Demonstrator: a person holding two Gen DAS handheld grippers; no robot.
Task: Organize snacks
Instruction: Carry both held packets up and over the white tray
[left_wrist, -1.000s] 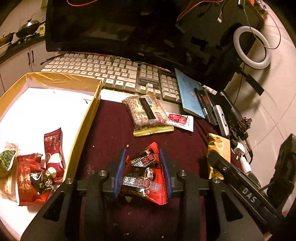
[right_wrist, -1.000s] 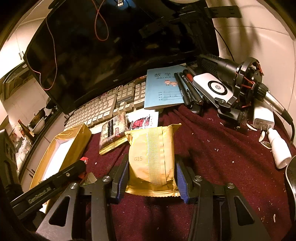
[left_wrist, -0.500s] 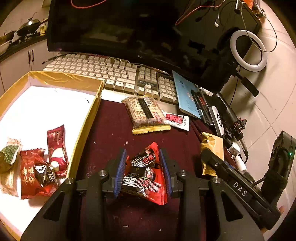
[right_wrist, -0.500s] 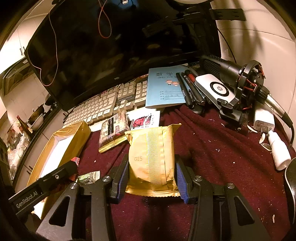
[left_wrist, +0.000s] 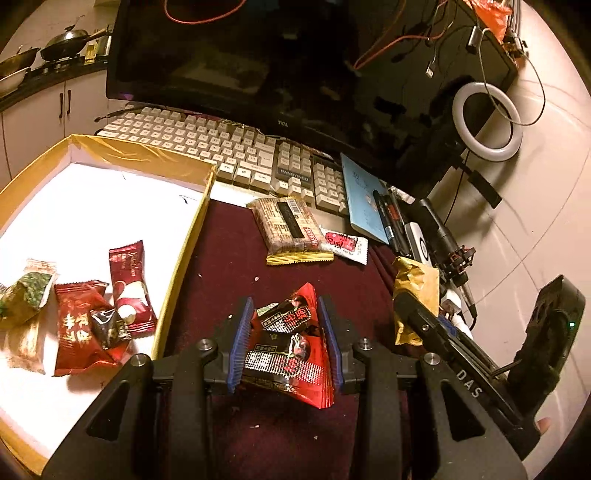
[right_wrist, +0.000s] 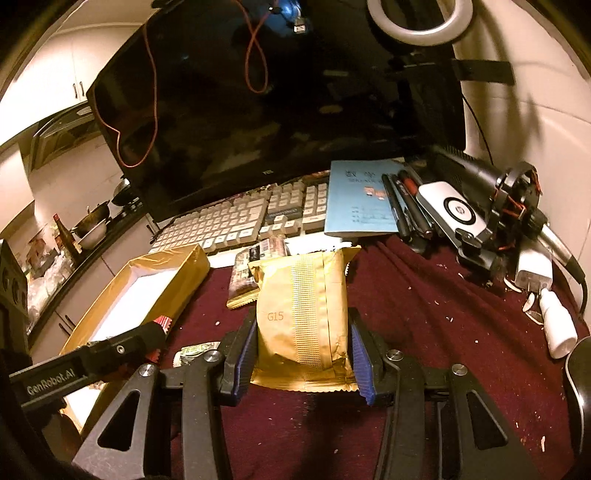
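Between the blue-padded fingers of the left gripper (left_wrist: 284, 341), a red-and-black triangular foil snack packet (left_wrist: 291, 347) is clamped, both pads pressing its sides; the jaws stand narrowed to the packet's width, above the dark red cloth-covered worktop (left_wrist: 229, 251). Right gripper (right_wrist: 303, 356): jaws closed to the width of a gold rectangular foil snack pouch (right_wrist: 303, 317) stamped "G15", one pad against each long side, the pouch pointing away from the camera. At the worktop's left edge, a shallow gold-walled cardboard tray with a white floor (left_wrist: 110, 155) holds several wrapped snacks, among them a dark red upright sachet (left_wrist: 129, 284), a crumpled red packet (left_wrist: 79, 328) and a green-printed wrapper (left_wrist: 27, 295). Near the worktop's far edge, just in front of the beige keyboard (left_wrist: 236, 155), lie a brown transparent biscuit pack with yellow ends (left_wrist: 291, 229) and, touching its right side, a small white-and-red sachet (left_wrist: 343, 242). A black monitor (left_wrist: 280, 62) stands behind the keyboard.
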